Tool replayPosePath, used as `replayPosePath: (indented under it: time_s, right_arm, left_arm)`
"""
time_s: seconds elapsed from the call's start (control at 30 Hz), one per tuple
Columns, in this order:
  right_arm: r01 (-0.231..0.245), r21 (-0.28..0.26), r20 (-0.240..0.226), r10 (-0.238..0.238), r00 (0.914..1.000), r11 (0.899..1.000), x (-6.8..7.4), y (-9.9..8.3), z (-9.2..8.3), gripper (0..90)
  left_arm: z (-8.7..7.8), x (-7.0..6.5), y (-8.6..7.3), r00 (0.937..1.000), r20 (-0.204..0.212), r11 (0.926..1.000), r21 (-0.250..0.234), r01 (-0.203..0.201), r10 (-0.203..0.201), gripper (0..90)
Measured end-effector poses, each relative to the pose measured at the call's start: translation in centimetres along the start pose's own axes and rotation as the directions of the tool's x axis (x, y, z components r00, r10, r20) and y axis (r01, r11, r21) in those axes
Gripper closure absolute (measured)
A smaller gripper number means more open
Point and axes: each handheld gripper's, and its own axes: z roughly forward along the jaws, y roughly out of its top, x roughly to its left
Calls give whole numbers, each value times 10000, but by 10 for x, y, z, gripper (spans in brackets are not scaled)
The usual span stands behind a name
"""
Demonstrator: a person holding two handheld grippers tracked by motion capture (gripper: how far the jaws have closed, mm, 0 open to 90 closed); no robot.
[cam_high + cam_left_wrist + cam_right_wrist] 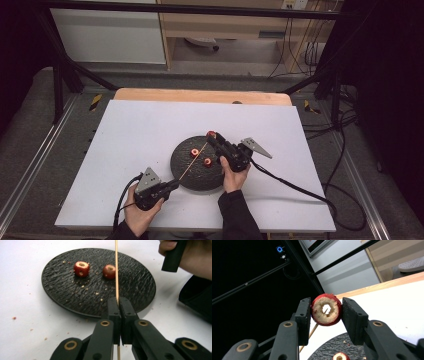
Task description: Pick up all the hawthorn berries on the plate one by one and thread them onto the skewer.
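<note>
A thin wooden skewer point(116, 272) runs from my left gripper point(119, 301), which is shut on its lower end, up across the black round plate point(182, 165). My right gripper point(326, 311) is shut on a red cored fruit point(326, 309), held above the plate's far edge; the skewer's tip shows inside the fruit's hollow core. In the high view the held fruit point(211, 134) sits at the skewer's point(192, 160) far end, with my right gripper point(215, 137) around it and my left gripper point(175, 184) near the plate's front edge. Two more red cored fruits point(81, 268) point(109, 271) lie on the plate.
The plate rests on a white board point(135, 140) over a wooden table point(200, 95). Crumbs point(14, 318) dot the board and plate. A black frame point(60, 75) and cables point(345, 140) surround the table.
</note>
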Motion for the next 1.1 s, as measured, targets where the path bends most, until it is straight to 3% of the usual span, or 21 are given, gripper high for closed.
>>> replayPosePath:
  time_s: [0.27,0.5,0.83,1.1]
  right_arm:
    - [-212,163,-112,213,9997,9996,1,0,-1,606]
    - [-51,314,-142,55,9999,9995,2,-1,-3,607]
    - [166,610,-235,-152,9996,9980,5,-1,-7,607]
    - [335,752,-215,-319,9993,9966,5,2,-15,609]
  left_arm:
    - [7,-8,8,9996,-196,9997,58,222,-221,884]
    - [18,-8,16,9984,-77,9980,270,566,-564,884]
    - [32,-9,34,9993,-19,9979,527,385,-384,885]
    - [45,-11,35,9996,135,9968,770,218,-229,889]
